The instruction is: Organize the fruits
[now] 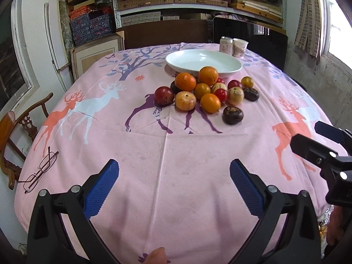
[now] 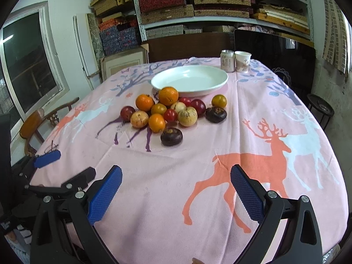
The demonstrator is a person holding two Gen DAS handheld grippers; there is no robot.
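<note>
A pile of fruit (image 1: 202, 90) lies mid-table in front of an empty white plate (image 1: 203, 62): oranges, red and yellowish round fruits, and two dark purple ones (image 1: 232, 114). The right wrist view shows the same pile (image 2: 167, 112) and plate (image 2: 189, 79). My left gripper (image 1: 173, 171) is open and empty, low over the near part of the pink tablecloth. My right gripper (image 2: 176, 176) is open and empty, to the right of the left one; it also shows in the left wrist view (image 1: 316, 138). Both are well short of the fruit.
A can (image 1: 226, 45) and a paper cup (image 1: 240, 47) stand behind the plate. Eyeglasses (image 1: 40, 169) lie near the table's left edge. A wooden chair (image 1: 19, 129) stands at the left. Shelves with boxes stand behind the table.
</note>
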